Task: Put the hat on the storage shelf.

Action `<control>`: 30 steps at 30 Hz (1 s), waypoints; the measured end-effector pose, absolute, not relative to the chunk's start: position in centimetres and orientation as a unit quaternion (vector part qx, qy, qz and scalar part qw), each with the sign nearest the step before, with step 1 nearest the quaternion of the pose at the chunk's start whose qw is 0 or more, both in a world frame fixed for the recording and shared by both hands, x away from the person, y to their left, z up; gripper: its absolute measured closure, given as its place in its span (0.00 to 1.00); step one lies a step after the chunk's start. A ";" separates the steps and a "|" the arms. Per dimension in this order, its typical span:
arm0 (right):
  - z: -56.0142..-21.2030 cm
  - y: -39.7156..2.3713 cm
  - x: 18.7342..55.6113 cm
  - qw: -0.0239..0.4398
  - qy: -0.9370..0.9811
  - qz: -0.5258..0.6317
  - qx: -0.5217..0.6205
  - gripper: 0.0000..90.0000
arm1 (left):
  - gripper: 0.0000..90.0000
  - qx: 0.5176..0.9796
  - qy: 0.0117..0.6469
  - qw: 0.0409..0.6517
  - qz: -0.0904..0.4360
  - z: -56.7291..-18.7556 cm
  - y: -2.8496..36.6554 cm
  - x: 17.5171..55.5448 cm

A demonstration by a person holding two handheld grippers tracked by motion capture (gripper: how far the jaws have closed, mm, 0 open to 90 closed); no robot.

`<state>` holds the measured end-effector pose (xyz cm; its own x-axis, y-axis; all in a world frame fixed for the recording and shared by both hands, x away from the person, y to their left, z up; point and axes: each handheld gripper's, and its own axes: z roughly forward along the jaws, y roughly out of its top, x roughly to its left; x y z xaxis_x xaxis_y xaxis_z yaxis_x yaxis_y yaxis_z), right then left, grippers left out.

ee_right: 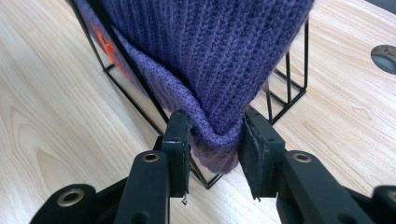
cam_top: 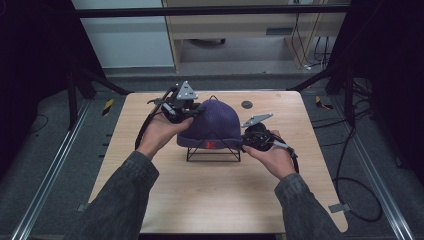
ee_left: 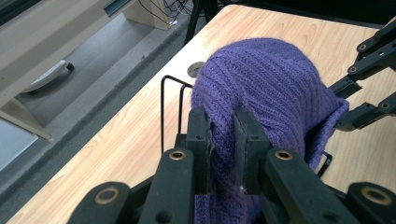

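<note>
Hat position first: purple ribbed knit beanie (cam_top: 214,122) sits draped over a black wire-frame stand (cam_top: 213,152) near the middle of the light wooden table (cam_top: 200,195), orange logo on its cuff facing me. My left gripper (ee_left: 223,135) is clenched on a fold of knit high on the beanie's left side, fabric pinched between both pads. My right gripper (ee_right: 215,140) grasps the folded cuff at the beanie's lower right corner, just beside a stand wire. Cuff there looks lifted slightly off the frame, though the close view makes that hard to confirm. Round grey grommet (cam_top: 246,104) lies in the tabletop behind the hat.
</note>
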<state>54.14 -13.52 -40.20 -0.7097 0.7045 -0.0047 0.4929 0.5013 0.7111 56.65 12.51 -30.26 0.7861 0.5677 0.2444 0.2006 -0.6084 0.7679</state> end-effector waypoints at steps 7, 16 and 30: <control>-41.3 -13.4 54.1 0.159 0.855 0.343 0.356 0.74 | 0.86 0.865 0.222 0.384 0.233 -31.2 12.7 56.3; -41.7 -13.3 54.0 0.160 0.862 0.329 0.352 0.75 | 0.86 0.866 0.224 0.385 0.227 -32.1 12.9 56.2; -43.1 -13.6 54.0 0.148 0.861 0.326 0.360 0.77 | 0.85 0.868 0.225 0.385 0.220 -33.1 13.3 55.9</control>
